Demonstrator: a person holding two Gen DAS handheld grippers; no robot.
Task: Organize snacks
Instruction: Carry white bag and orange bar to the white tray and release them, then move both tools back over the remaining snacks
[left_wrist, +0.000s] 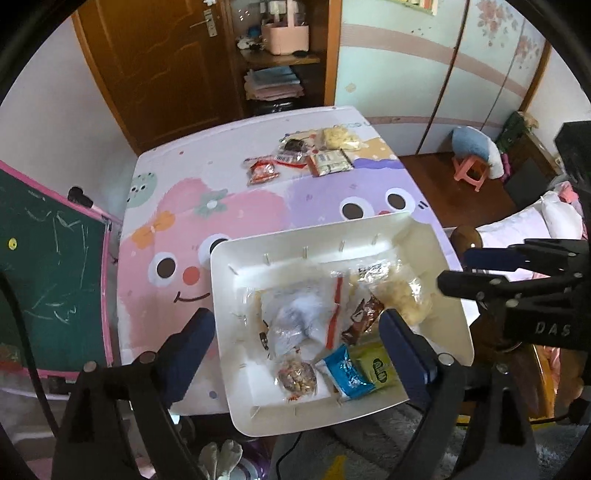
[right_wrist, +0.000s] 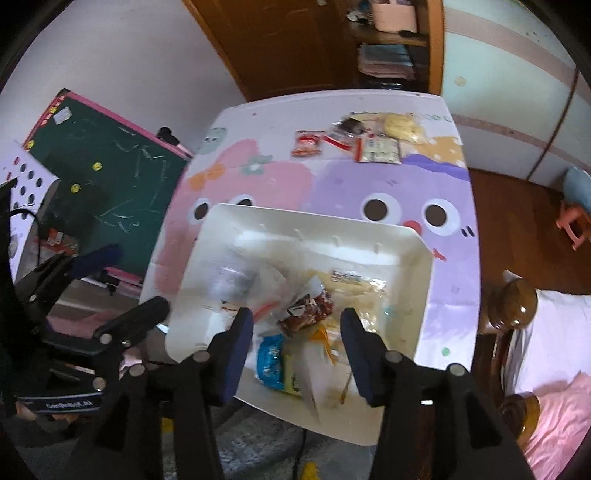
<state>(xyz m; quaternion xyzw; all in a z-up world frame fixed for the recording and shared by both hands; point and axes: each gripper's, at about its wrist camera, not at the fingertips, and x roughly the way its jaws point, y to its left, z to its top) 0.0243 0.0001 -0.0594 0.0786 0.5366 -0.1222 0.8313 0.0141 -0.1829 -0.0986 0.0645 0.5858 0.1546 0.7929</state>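
Note:
A white bin (left_wrist: 236, 295) stands at the near edge of the cartoon-print table (left_wrist: 221, 177). It holds several snack packs: a clear bag (left_wrist: 291, 317), a nut pack (left_wrist: 297, 380), a blue pack (left_wrist: 349, 373), a green pack (left_wrist: 376, 367), a brown pack (left_wrist: 364, 317) and a pale chips bag (left_wrist: 406, 295). My left gripper (left_wrist: 295, 350) is open and empty above the bin. My right gripper (right_wrist: 297, 350) is open over the bin (right_wrist: 207, 258), above the blue pack (right_wrist: 269, 356) and a blurred clear bag (right_wrist: 314, 373) that seems loose. More snacks (left_wrist: 303, 157) lie at the table's far end.
A green chalkboard (left_wrist: 48, 273) leans left of the table. A wooden door (left_wrist: 155, 66) and shelf (left_wrist: 280, 59) stand behind. A pink stool (left_wrist: 471, 171) and a bed (right_wrist: 554, 350) are on the right. The far snacks also show in the right wrist view (right_wrist: 365, 142).

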